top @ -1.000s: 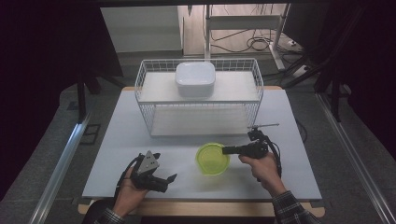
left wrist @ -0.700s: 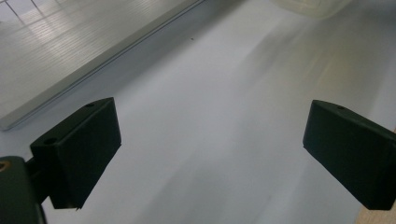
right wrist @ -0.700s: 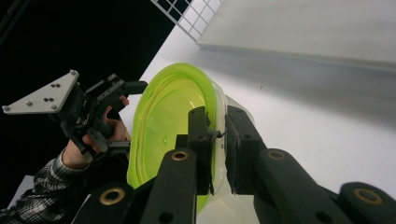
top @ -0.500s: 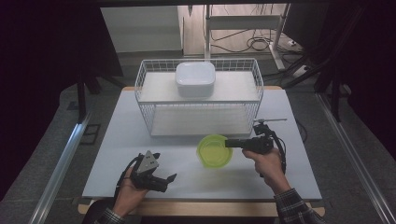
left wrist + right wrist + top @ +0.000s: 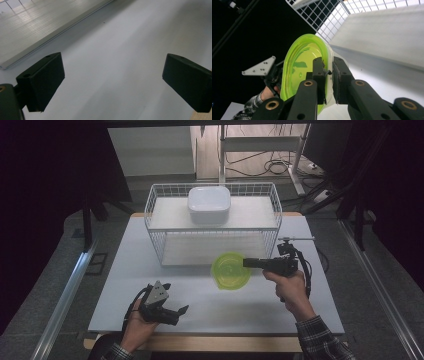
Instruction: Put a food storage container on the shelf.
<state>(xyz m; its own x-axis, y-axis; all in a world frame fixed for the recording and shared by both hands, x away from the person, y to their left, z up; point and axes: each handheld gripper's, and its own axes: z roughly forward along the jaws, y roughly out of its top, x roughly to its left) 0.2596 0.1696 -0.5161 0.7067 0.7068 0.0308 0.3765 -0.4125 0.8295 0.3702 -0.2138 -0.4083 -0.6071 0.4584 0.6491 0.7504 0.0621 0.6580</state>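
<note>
In the high view the right gripper (image 5: 248, 263) pinches the green bowl's (image 5: 231, 270) rim just before the wire basket (image 5: 272, 215), the left gripper (image 5: 181, 311) spread far off; the right gripper view shows jaws clamping that rim, basket beyond.

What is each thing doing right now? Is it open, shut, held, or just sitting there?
Round lime-green plastic bowl: held by its rim, lifted in front of the rack.
Right gripper: shut on the bowl's rim.
Left gripper: open, holding nothing, low over the table.
White wire rack: standing on the table.
White square bowl: resting on the rack's top shelf.
</note>
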